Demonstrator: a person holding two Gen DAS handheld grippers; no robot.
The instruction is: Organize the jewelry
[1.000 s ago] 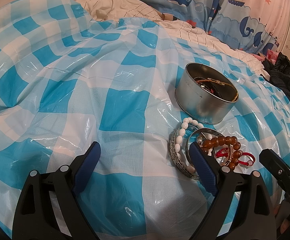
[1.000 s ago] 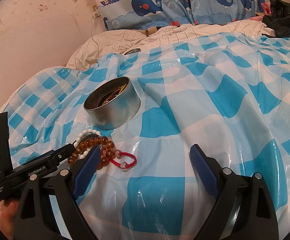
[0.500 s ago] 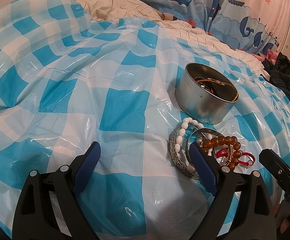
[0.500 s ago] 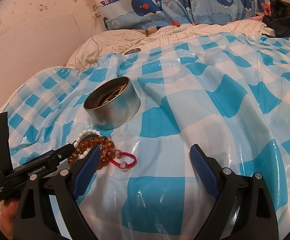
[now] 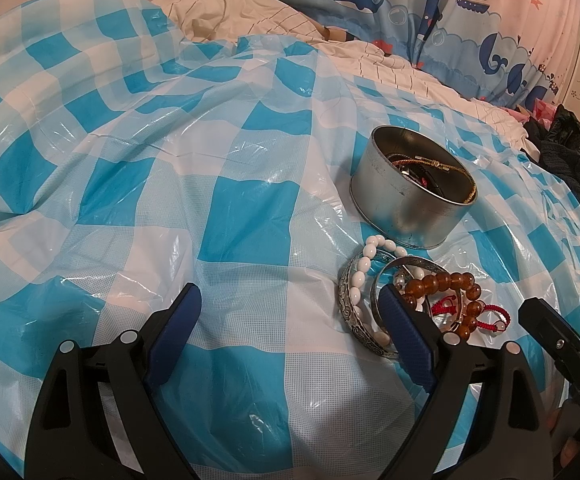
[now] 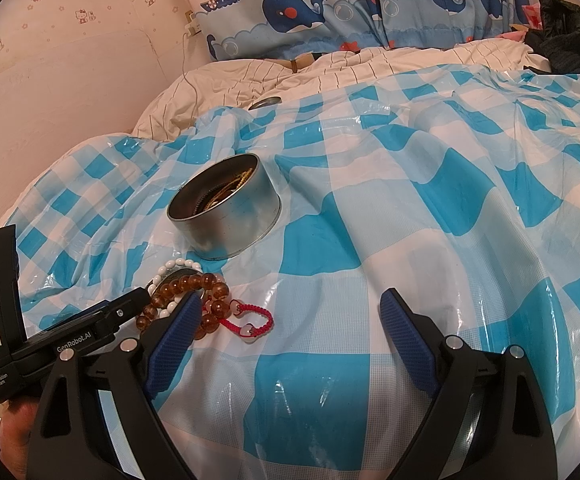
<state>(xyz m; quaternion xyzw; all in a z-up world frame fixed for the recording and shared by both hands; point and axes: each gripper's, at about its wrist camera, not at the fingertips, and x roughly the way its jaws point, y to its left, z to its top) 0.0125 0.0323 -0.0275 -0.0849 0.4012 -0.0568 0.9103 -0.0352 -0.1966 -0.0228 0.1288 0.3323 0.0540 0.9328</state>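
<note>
No movement since earlier; amber bead bracelet (image 5: 446, 282) beside left tongs (image 5: 290, 316).

One tin (image 5: 406, 204), two silver bangles (image 5: 354, 312), one white bead bracelet (image 5: 360, 280), one amber bead bracelet (image 5: 442, 282), one red cord bracelet (image 6: 256, 318).

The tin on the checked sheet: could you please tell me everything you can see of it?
The tin is a round, shallow, lidless can of dull grey metal with a seam at its base. It stands upright on the checked sheet, just beyond the bracelets, apart from both grippers. Inside lie some pieces: a gold chain against the wall and dark and red items, mostly hidden.
</note>
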